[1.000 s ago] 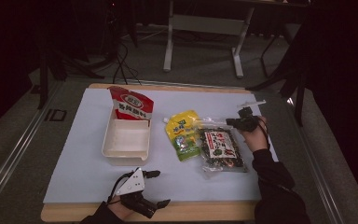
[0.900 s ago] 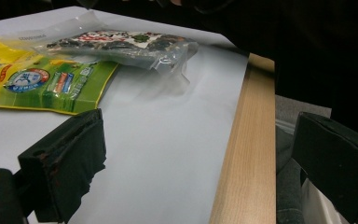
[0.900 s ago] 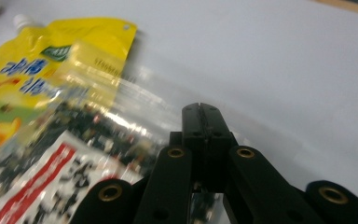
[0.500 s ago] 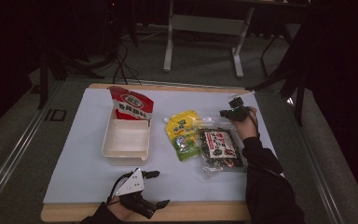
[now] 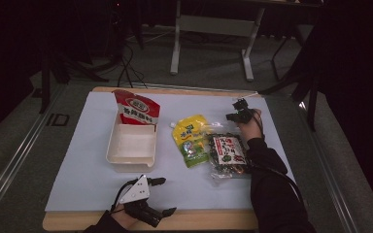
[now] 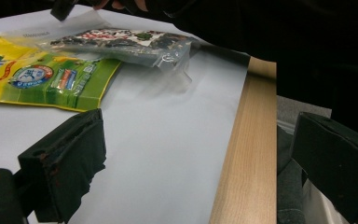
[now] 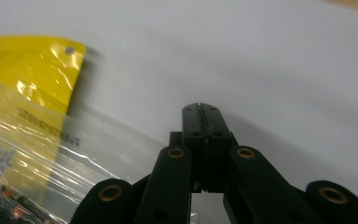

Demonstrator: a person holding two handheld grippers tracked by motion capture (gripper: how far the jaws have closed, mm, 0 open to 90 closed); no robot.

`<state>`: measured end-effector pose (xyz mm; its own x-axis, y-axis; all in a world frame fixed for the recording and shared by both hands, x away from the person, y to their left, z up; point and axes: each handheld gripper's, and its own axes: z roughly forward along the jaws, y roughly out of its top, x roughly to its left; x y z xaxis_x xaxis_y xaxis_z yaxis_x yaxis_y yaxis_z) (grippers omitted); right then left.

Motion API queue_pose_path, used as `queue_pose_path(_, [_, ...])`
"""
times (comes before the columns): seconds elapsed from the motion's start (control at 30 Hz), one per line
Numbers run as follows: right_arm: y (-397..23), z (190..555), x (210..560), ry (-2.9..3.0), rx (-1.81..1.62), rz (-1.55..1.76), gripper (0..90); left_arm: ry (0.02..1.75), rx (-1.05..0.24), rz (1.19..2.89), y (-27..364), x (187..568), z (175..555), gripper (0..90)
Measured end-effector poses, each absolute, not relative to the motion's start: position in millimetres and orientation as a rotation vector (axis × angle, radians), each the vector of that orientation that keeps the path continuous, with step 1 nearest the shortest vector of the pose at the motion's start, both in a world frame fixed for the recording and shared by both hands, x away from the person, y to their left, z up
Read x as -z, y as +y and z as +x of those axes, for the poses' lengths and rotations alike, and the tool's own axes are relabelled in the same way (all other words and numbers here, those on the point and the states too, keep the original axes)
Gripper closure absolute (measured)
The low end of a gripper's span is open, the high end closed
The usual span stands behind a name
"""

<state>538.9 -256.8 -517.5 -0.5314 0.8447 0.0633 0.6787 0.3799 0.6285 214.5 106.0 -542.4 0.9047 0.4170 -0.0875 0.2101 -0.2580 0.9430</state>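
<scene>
Right gripper closed, empty, just beyond clear snack bag; bag looks light, crinkly, slippery—pinch its flat top seal.

1. In the left claw view, my dark sleeve hid the far end of the clear snack bag.
2. The yellow pouch ran off that picture's left edge.
3. In the right claw view, the clear bag's print was too blurred for me to read.
4. In the high view, the red bag had lettering too small to tell.
5. My left hand was cut off by the bottom edge.
</scene>
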Motion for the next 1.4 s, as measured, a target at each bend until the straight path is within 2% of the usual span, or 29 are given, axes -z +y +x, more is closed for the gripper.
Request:
queue_pose_path(0.47, [-258.3,521.6,523.1,2.455,-0.827,1.358,90.0,0.456,-0.218,1.850,105.4,541.7,213.5,4.5])
queue_pose_path(1.4, [-275.8,427.8,524.0,2.476,-0.897,1.319,90.0,0.444,-0.225,1.858,102.4,539.8,211.1,4.6])
